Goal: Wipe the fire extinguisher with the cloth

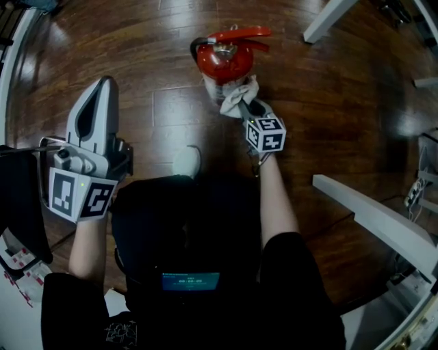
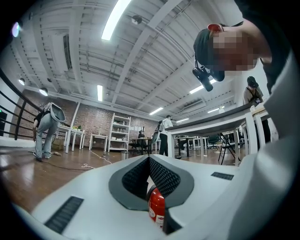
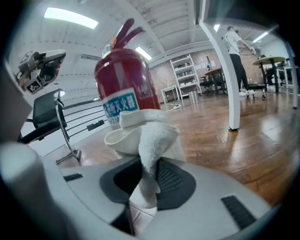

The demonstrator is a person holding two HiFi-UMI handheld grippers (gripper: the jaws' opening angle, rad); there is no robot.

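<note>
A red fire extinguisher [image 1: 224, 60] stands upright on the dark wood floor at the top middle of the head view. My right gripper [image 1: 241, 106] is shut on a white cloth [image 1: 239, 92], which is pressed against the near lower side of the cylinder. In the right gripper view the bunched cloth [image 3: 150, 136] rises from the jaws of the right gripper [image 3: 147, 187] and touches the extinguisher [image 3: 124, 79] just below its blue label. My left gripper [image 1: 105, 83] is held off to the left, well away from the extinguisher, shut and empty. The extinguisher [image 2: 156, 208] shows low down in the left gripper view.
White table legs [image 1: 328, 20] stand at the top right and a white beam [image 1: 373, 212] crosses the right side. A black office chair [image 3: 51, 117] stands behind the extinguisher. My white shoe [image 1: 186, 162] is on the floor below it. People stand far off by tables [image 2: 164, 136].
</note>
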